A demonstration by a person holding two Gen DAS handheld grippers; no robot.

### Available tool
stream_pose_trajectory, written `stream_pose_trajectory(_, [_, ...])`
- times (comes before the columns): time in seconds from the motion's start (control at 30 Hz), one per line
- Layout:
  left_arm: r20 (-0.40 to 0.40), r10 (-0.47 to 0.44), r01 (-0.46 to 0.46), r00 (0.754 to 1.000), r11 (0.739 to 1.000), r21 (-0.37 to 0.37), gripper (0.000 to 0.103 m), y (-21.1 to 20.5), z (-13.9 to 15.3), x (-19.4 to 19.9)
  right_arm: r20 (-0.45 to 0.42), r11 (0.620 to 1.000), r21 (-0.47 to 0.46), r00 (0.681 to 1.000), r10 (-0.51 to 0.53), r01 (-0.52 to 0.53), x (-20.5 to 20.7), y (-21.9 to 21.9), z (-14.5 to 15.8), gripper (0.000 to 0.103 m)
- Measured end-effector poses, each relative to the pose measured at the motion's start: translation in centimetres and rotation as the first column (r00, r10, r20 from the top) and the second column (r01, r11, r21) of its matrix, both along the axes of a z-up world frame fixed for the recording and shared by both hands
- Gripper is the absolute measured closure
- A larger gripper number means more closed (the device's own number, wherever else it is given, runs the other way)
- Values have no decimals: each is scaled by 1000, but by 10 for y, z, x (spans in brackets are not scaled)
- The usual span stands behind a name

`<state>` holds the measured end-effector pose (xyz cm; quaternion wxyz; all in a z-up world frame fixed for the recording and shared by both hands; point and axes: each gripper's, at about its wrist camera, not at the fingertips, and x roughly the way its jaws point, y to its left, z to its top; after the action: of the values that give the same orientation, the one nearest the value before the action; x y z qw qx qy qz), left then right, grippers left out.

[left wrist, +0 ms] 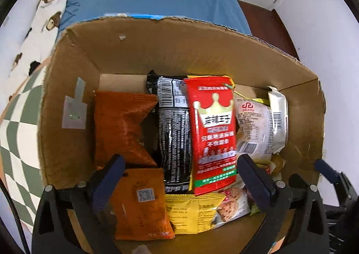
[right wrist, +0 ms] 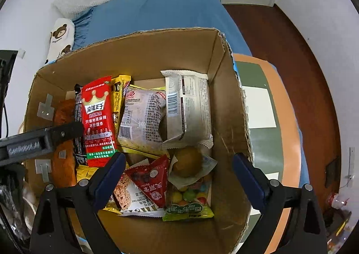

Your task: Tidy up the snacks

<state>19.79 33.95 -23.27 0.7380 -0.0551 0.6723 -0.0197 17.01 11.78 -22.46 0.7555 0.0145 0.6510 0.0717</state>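
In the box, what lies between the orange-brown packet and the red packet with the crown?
A black packet lies between the orange-brown packet and the red packet; the left wrist view shows it best.

An open cardboard box [left wrist: 74, 78] holds the snack packets lying flat side by side: an orange-brown pack [left wrist: 122, 123], a black one [left wrist: 174, 132], a red crowned one [left wrist: 214, 132], pale wrappers [right wrist: 188, 105], and what may be a candy bag [right wrist: 190, 200].

Both tongs look alike. The left tongs [left wrist: 179, 177] and right tongs [right wrist: 178, 178] have a black triangular frame, dark blue padded fingers [left wrist: 107, 180] and round silver screws [right wrist: 273, 182]. Pale "GenRobot.AI" lettering [right wrist: 23, 147] marks the left tongs' black side.
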Motion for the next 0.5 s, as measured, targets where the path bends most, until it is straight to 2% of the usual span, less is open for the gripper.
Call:
stream_pose_trajectory(0.13, [17,0,0,1000,1000,-9,0,-2,5,-15,8,1000,-5,1000,-5,5,-6,2,5,5])
stream_pose_trajectory(0.3, [82,-7,5,997,1000,24,0,-5,25,-39,32,1000,0,999,-4,4,-14,3,16,5])
stream_pose_trajectory(0.5, [178,-3,-6,984,999,47,0,1,58,-70,105,1000,-7,994,5,-4,-36,5,41,5])
